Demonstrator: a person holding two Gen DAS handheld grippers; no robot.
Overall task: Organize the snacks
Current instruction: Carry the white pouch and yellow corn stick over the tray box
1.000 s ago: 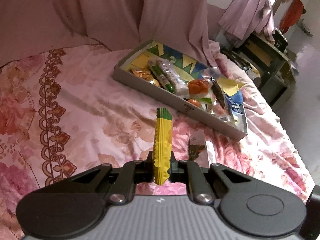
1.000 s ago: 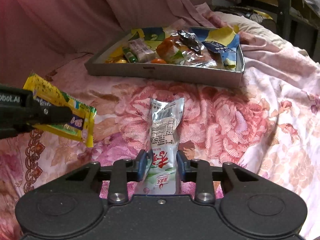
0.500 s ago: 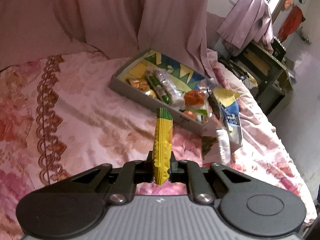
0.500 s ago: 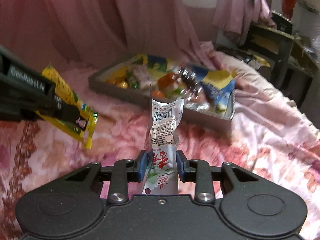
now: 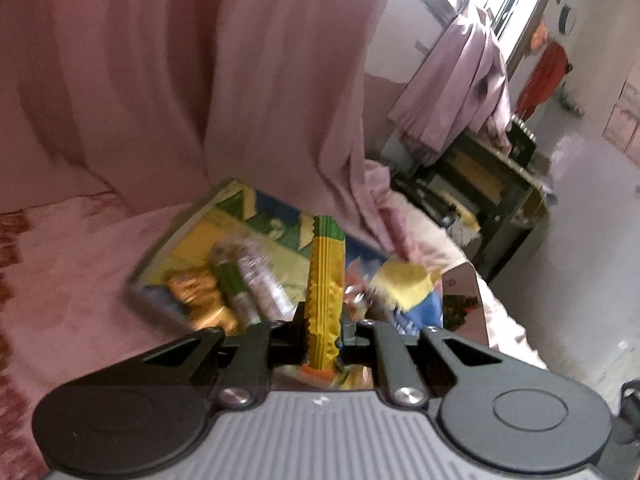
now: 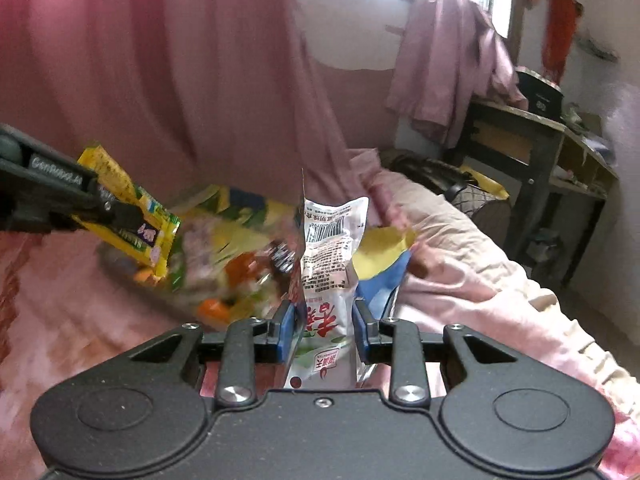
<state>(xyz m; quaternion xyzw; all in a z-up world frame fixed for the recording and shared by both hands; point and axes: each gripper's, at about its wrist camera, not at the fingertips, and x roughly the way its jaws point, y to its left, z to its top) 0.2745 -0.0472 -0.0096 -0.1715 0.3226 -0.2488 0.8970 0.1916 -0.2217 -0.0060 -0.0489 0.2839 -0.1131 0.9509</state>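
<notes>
Pink floral bedspread (image 5: 80, 264) carries a shallow grey rectangular tray (image 5: 140, 292) with a colourful patterned floor, loaded with blurred snack packets. Left gripper (image 5: 324, 332) is clamped on a yellow crinkle-edged snack packet with green top (image 5: 325, 280), held on edge above the tray. Right gripper (image 6: 325, 328) pinches a white foil snack pouch with red characters (image 6: 330, 264), raised near the tray's right end.
</notes>
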